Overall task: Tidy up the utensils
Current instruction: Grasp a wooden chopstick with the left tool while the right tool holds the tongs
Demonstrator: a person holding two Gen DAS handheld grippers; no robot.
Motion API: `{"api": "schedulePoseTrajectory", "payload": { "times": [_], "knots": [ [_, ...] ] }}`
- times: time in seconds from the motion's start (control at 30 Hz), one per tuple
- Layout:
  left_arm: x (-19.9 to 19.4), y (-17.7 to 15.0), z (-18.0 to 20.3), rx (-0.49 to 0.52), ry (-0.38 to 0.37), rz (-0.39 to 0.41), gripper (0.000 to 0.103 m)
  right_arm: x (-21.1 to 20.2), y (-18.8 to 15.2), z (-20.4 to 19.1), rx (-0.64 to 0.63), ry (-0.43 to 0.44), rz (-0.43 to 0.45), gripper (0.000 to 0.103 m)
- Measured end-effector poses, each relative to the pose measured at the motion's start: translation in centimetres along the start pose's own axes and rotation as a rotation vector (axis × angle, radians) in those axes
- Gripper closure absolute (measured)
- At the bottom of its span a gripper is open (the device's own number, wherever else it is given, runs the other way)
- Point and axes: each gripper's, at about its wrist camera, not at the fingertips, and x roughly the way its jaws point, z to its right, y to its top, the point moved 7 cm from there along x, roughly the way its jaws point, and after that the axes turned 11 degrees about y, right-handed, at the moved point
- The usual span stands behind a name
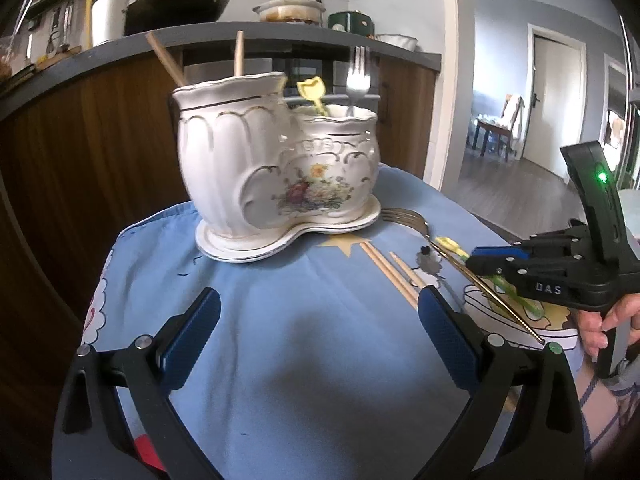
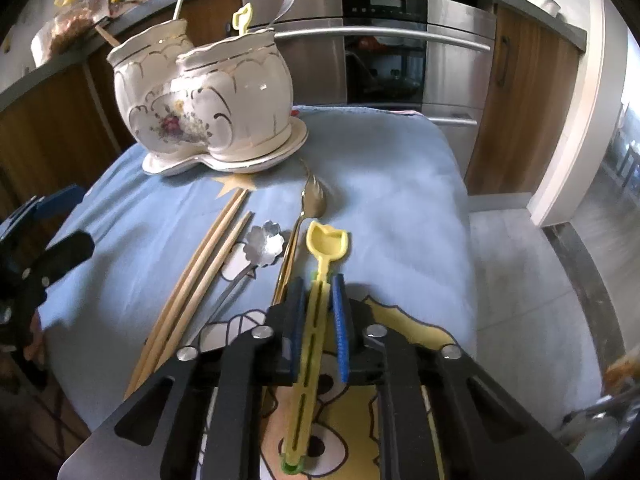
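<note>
A white floral two-pot ceramic holder [image 1: 276, 160] stands on the blue cloth; it also shows in the right wrist view [image 2: 208, 100]. It holds chopsticks [image 1: 239, 54], a yellow spoon [image 1: 312, 94] and a fork [image 1: 357, 76]. My right gripper [image 2: 318, 296] is shut on a yellow plastic spoon [image 2: 326, 242] lying on the cloth. Beside it lie chopsticks [image 2: 200, 276], a flower-shaped silver spoon [image 2: 264, 244] and a gold fork [image 2: 314, 198]. My left gripper [image 1: 320, 320] is open and empty above the cloth in front of the holder.
The blue cartoon-print cloth [image 1: 304, 352] covers a small table. A wooden counter with an oven [image 2: 384, 52] stands behind it. A pan [image 1: 176, 4] and pots sit on the countertop. A doorway and chair [image 1: 498, 120] are at right.
</note>
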Motion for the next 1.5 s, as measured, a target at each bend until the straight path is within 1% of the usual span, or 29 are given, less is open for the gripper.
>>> {"api": "schedulePoseTrajectory", "payload": {
  "times": [0.13,0.27,0.33,0.37,0.4,0.47,0.57,0.77,0.87,0.93,0.97,1.0,1.07,1.1,1.3,1.4,1.5],
  "knots": [
    [0.3,0.1,1.4,0.018,-0.018,-0.048,0.006,-0.3,0.1,0.2,0.01,0.014,0.022,0.093],
    [0.9,-0.4,3.3,0.047,-0.021,-0.115,0.007,-1.1,0.3,0.2,0.016,0.032,0.058,0.092],
    [1.2,-0.8,4.1,0.049,-0.029,-0.147,0.018,-1.3,0.3,0.2,0.019,0.043,0.065,0.092],
    [1.5,-1.0,4.5,0.045,-0.04,-0.17,0.021,-1.4,0.3,0.2,0.02,0.049,0.069,0.092],
    [1.8,-1.4,5.0,0.034,-0.052,-0.2,0.026,-1.5,0.3,0.2,0.019,0.052,0.071,0.092],
    [2.1,-1.7,5.4,0.025,-0.058,-0.224,0.029,-1.7,0.3,0.2,0.019,0.055,0.079,0.092],
    [2.4,-2.5,6.3,0.043,-0.042,-0.247,0.035,-2.1,0.3,0.4,0.025,0.065,0.088,0.092],
    [3.0,-2.6,6.5,0.058,0.01,-0.261,0.035,-2.7,0.2,0.4,0.035,0.082,0.109,0.092],
    [3.5,-2.5,7.0,0.071,0.02,-0.272,0.038,-2.9,0.2,0.3,0.034,0.09,0.112,0.092],
    [3.7,-2.3,7.5,0.089,0.018,-0.266,0.051,-2.9,0.2,0.3,0.032,0.094,0.114,0.092],
    [3.7,-2.2,7.7,0.093,0.014,-0.266,0.053,-3.0,0.2,0.2,0.031,0.095,0.115,0.092],
    [3.8,-2.1,7.9,0.103,0.011,-0.263,0.058,-3.0,0.2,0.2,0.03,0.096,0.116,0.092],
    [3.9,-2.0,8.2,0.105,-0.008,-0.264,0.071,-3.1,0.1,0.3,0.031,0.096,0.118,0.092],
    [4.0,-1.9,8.2,0.103,-0.014,-0.266,0.085,-3.2,0.1,0.3,0.032,0.097,0.119,0.092],
    [4.0,-1.7,7.5,0.111,-0.016,-0.271,0.09,-3.2,0.1,0.4,0.037,0.095,0.122,0.092],
    [3.9,-1.7,6.8,0.115,-0.017,-0.279,0.091,-3.2,0.1,0.3,0.035,0.095,0.122,0.092],
    [4.0,-1.8,6.1,0.093,-0.031,-0.291,0.091,-3.1,0.1,0.3,0.033,0.096,0.12,0.092]
  ]
}}
